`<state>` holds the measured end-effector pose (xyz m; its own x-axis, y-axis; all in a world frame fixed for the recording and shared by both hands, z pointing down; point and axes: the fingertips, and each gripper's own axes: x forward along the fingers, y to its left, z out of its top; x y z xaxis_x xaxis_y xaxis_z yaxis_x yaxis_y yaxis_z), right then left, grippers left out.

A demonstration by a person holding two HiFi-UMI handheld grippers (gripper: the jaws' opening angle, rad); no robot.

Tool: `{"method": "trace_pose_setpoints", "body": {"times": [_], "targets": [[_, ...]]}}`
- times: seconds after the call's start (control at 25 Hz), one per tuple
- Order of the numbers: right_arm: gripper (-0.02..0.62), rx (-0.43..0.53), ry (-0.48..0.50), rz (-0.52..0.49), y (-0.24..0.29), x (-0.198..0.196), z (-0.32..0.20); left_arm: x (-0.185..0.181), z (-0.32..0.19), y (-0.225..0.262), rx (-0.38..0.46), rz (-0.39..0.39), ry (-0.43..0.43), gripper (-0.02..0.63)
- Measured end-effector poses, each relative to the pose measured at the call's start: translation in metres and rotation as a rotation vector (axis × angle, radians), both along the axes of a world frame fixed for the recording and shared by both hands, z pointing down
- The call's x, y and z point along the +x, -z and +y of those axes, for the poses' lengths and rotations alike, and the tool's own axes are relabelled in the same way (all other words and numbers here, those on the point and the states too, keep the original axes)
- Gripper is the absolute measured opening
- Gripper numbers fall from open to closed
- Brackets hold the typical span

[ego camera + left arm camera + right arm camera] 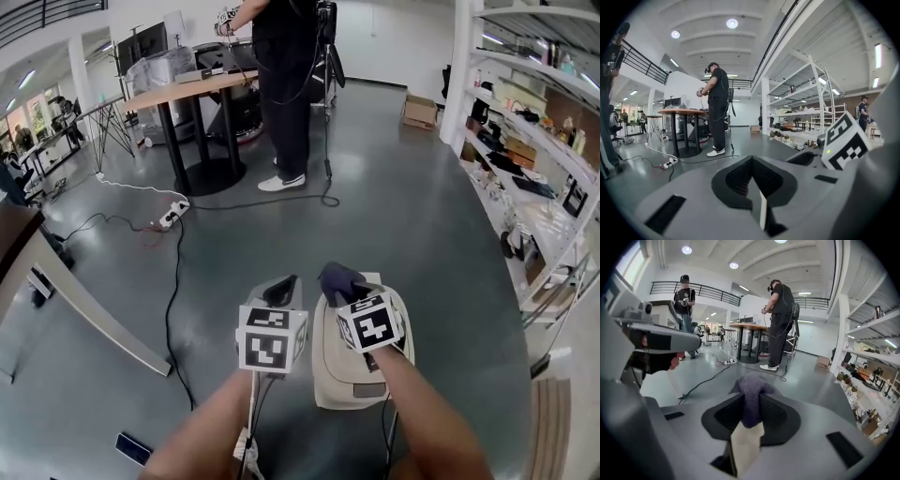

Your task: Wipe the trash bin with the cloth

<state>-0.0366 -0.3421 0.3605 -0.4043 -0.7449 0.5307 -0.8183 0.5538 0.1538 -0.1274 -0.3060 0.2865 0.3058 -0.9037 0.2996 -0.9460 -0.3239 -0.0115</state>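
While the right gripper (751, 417) pinches a cloth (751, 391) between its jaws, the left gripper (752, 174) has its jaws pressed together with nothing in them.

Cloth: dark purple, fuzzy. It is bunched into a lump that bulges out past the jaw tips, and the clamped part hangs down between the ribbed pads.

Trash bin (336, 377): cream/beige plastic with a smooth top and rounded corners, and a small grey tab at the edge nearest the person. It stands on the grey floor (403, 216), directly below the right gripper (343, 287) and just to the right of the left gripper (281, 289). In the right gripper view a strip of the beige trash bin (745, 448) shows through the gap under the cloth.

From the head view the cloth (337, 277) sits over the far end of the bin top. Whether it touches the bin I cannot tell.

The left gripper is beside the bin and apart from it, level with the right one, with both marker cubes facing up.

Well ahead of both grippers a person (286, 84) stands at a tabletop (187, 86). A black cable (172, 281) runs across the floor to the left of the left gripper.
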Motion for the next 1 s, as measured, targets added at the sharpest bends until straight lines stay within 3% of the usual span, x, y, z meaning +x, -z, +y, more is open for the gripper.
{"method": "trace_pose_setpoints", "body": {"times": [0.32, 0.52, 1.0], "targets": [[0.092, -0.038, 0.057, 0.155, -0.026, -0.007, -0.002, -0.007, -0.008, -0.009, -0.013, 0.007, 0.027, 0.0], [0.091, -0.054, 0.038, 0.124, -0.027, 0.007, -0.007, 0.005, -0.007, -0.018, -0.011, -0.056, -0.006, 0.0], [0.092, -0.078, -0.012, 0.097, -0.029, 0.036, -0.013, 0.017, -0.006, -0.025, -0.053, -0.013, -0.025, 0.0]]}}
